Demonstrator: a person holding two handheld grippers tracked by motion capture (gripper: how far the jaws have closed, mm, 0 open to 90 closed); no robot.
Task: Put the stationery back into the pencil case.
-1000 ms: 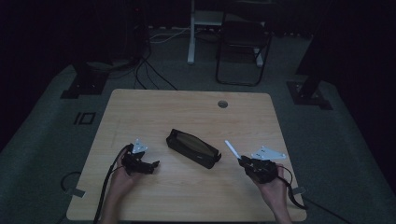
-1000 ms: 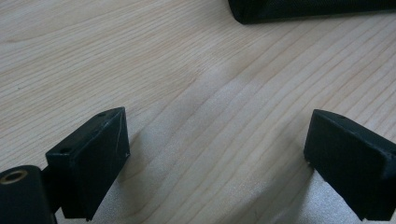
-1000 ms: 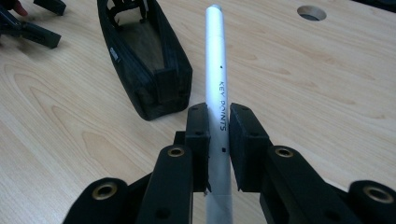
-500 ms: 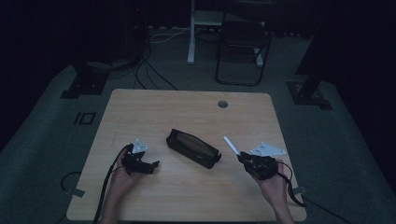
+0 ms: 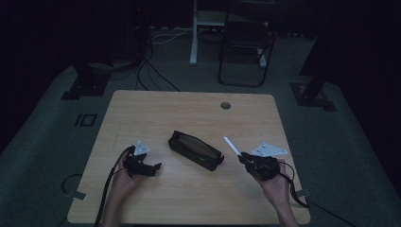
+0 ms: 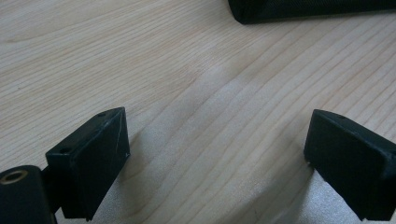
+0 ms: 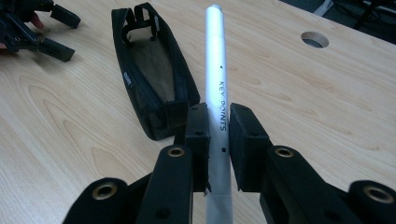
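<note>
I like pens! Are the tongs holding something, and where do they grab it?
The right tongs pinch a white pen near its lower end. The left tongs are open, holding nothing.

The high view looks down on the whole table (image 5: 189,109) from its near edge. Each gripper view skims the wood closely; all share the pouch (image 5: 196,150).
</note>
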